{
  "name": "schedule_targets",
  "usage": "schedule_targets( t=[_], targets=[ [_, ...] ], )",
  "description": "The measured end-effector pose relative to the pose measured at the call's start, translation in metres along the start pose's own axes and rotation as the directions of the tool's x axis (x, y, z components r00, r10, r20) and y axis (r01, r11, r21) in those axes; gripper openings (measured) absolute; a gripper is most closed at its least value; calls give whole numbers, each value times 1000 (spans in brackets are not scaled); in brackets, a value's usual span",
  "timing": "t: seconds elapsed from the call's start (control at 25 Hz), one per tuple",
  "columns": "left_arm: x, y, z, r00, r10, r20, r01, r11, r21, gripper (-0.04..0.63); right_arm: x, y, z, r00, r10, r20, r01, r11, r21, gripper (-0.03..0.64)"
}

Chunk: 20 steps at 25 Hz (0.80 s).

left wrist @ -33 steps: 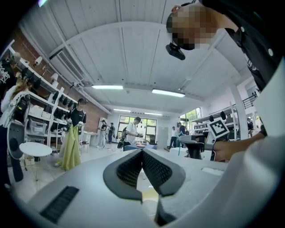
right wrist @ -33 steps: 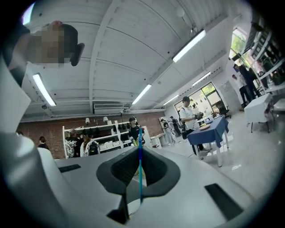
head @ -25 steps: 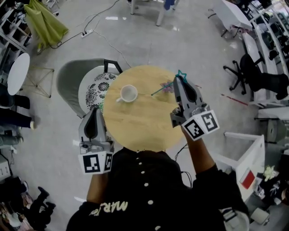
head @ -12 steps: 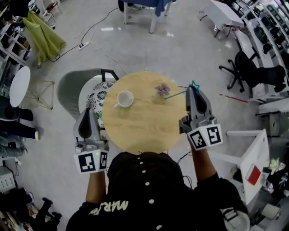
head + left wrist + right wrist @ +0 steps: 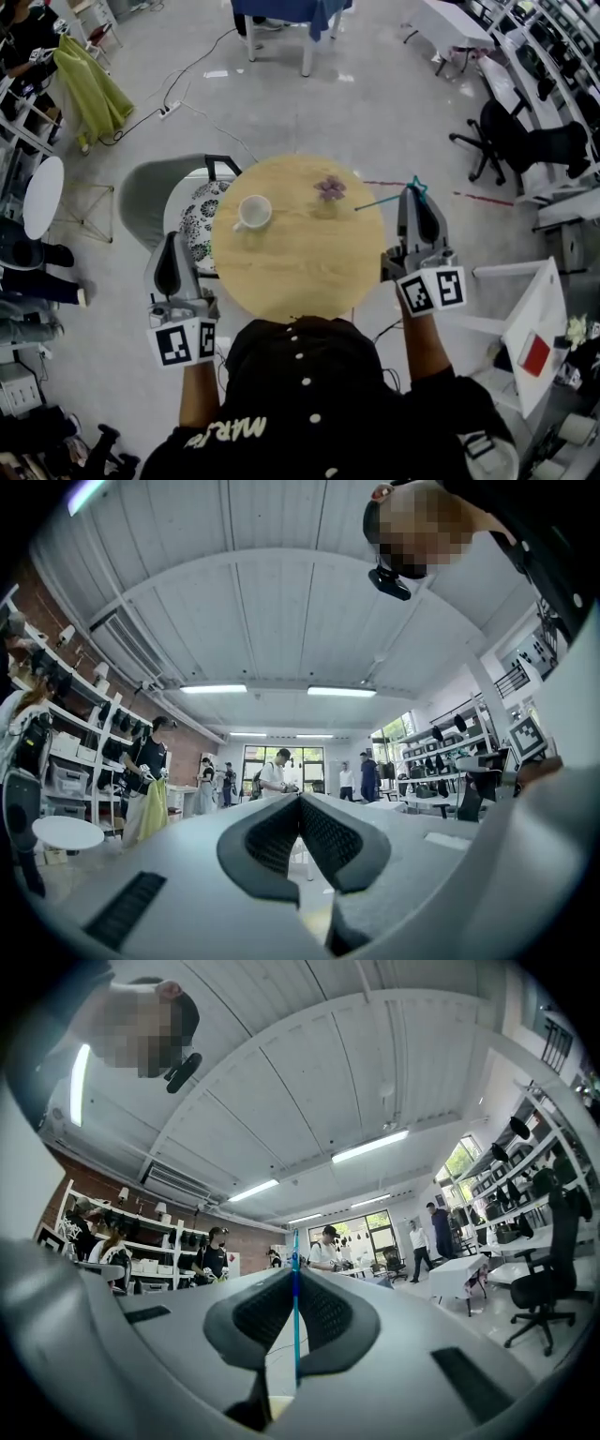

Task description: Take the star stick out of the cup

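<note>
A white cup stands on the left part of the round wooden table. My right gripper hovers past the table's right edge, shut on the thin teal star stick. The stick's star end sits at the jaw tips and its free end points back over the table. In the right gripper view the stick stands upright between the closed jaws of the right gripper. My left gripper is off the table's left edge, shut and holding nothing. In its own view the left gripper shows its tips meeting.
A small purple object lies on the table's far side. A grey chair with a patterned cushion stands against the table's left. A black office chair is at the far right, and a white box sits near right.
My right gripper has carried the stick to the right, from over the table to beyond its right edge. The left gripper has risen a little. The purple object stays on the table.
</note>
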<state>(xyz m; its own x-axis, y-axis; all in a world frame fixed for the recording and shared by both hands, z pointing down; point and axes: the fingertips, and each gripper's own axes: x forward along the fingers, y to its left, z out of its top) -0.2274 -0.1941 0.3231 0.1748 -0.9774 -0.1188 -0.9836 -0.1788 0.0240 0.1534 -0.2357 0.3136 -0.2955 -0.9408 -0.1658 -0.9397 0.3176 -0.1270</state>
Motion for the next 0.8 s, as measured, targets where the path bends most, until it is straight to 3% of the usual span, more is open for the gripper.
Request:
schedule_targets(
  t=[0.36,0.8],
  targets=[
    [-7,9,4,1000,25,-4,-25,1000,6,5,-8,-9,7,1000,-24,3,24,1000,-17,18],
    [-7,-3,4,1000,5,0,-5,1000,7,5,-8,-5,3,1000,-7,-11,7,1000,-24,17]
  ],
)
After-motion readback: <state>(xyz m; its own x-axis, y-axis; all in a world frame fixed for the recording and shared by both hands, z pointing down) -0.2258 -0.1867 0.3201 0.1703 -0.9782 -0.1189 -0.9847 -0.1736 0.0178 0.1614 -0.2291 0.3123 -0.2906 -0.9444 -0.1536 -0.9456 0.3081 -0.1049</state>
